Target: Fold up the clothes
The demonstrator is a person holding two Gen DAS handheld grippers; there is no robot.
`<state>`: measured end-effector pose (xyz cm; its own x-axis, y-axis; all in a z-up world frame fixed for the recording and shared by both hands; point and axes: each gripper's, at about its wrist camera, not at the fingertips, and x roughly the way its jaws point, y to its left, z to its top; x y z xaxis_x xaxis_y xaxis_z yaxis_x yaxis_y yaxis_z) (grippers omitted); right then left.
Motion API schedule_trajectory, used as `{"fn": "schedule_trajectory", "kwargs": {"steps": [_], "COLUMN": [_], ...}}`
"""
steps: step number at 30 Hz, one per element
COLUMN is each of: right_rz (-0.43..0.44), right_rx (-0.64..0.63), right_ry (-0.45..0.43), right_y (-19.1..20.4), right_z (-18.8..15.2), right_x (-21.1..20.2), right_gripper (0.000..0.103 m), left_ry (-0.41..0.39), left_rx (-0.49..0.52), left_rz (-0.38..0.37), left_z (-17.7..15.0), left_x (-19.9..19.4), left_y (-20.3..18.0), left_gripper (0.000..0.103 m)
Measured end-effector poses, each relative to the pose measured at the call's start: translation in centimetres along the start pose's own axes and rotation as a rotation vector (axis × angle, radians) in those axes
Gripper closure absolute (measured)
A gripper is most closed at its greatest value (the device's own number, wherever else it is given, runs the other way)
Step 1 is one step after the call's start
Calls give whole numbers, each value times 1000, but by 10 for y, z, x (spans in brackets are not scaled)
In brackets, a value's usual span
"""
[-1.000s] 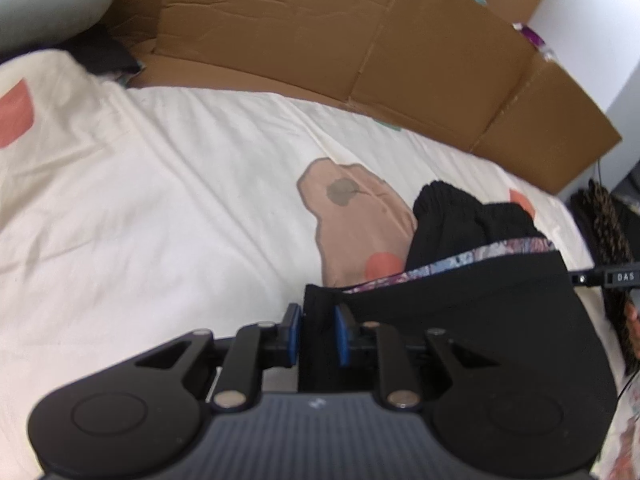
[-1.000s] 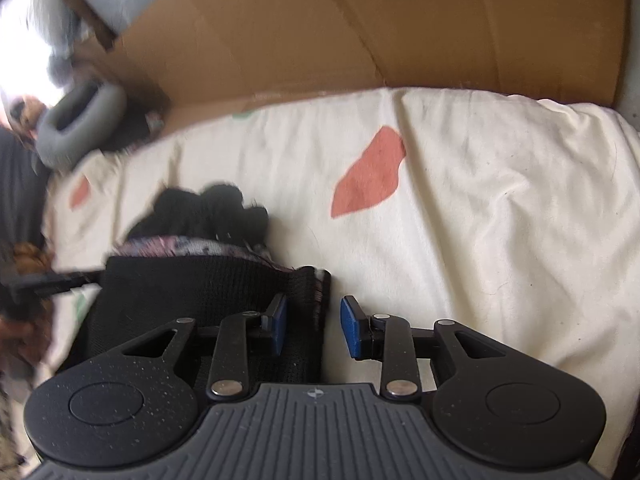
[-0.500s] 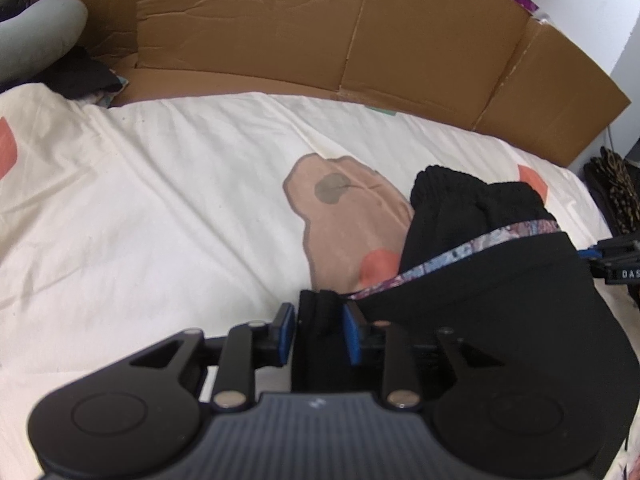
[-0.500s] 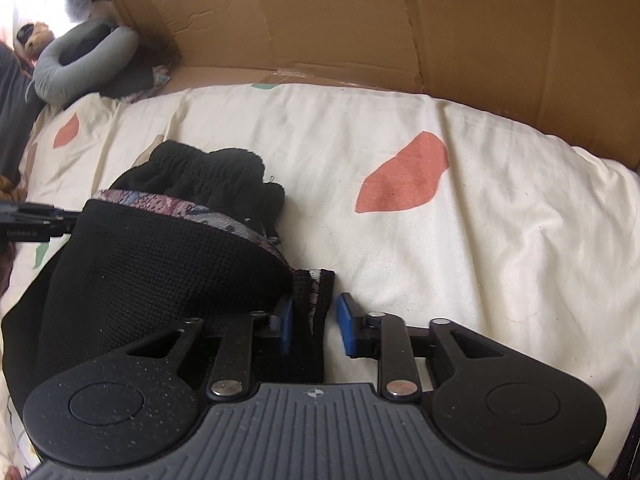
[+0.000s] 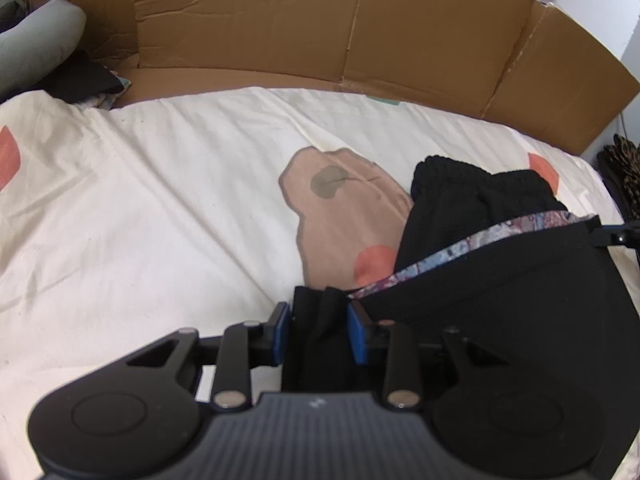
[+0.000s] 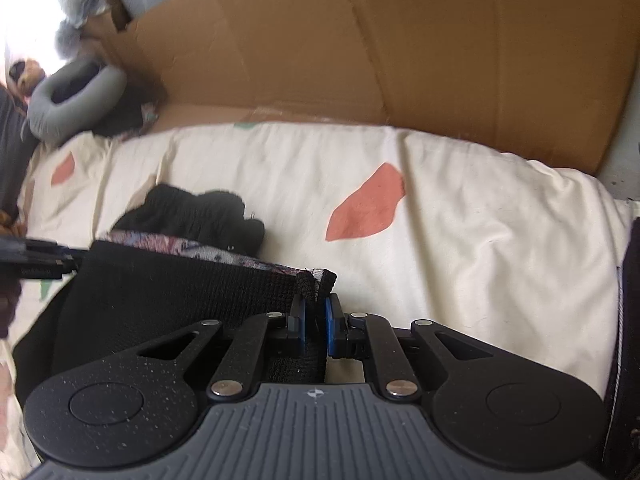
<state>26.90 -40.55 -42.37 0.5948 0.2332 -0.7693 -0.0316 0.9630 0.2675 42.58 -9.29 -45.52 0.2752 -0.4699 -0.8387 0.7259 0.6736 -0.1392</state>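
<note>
A black knit garment [image 5: 500,288] with a patterned lining strip lies bunched on the cream bedsheet [image 5: 140,220]. My left gripper [image 5: 316,332] has a thick fold of the garment's left corner filling the gap between its blue pads, and its jaws are closing on it. In the right wrist view the same garment [image 6: 168,292] stretches off to the left. My right gripper [image 6: 315,320] pinches its right corner, jaws still closing, with a tuft of black knit poking up past the pads. The top edge hangs taut between the two grippers.
A cardboard wall [image 5: 320,32] rings the far side of the bed. A grey neck pillow [image 6: 76,92] and dark clothes lie at the far left corner. A leopard-print item [image 5: 624,168] sits off the bed's right edge. Bare sheet [image 6: 460,240] lies right of the garment.
My right gripper's jaws have come together on the garment's right corner, which stood loosely between them before. The left jaws now stand a little wider around a thicker fold.
</note>
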Motion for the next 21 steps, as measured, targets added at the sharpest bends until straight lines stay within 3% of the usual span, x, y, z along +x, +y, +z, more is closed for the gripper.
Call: {"fn": "schedule_trajectory", "kwargs": {"steps": [1,2,4,21], "right_rz": [1,2,4,26], "right_rx": [4,7,12,22], "right_ry": [-4,-8,-15,-87], "right_y": [0,-1,-1,0], "right_z": [0,-1,-2,-3], "right_x": [-2,-3,-5,-33], "right_gripper": [95,95,95,95], "left_ry": [-5,-10,-26,-167], "left_rx": [1,2,9,-45], "left_rz": [-8,-15,5,69], "left_z": [-1,-2,-5,-6], "left_x": [0,-1,-3,-51], "left_y": [-1,-2,-8,-8], "left_gripper": [86,90,92,94]}}
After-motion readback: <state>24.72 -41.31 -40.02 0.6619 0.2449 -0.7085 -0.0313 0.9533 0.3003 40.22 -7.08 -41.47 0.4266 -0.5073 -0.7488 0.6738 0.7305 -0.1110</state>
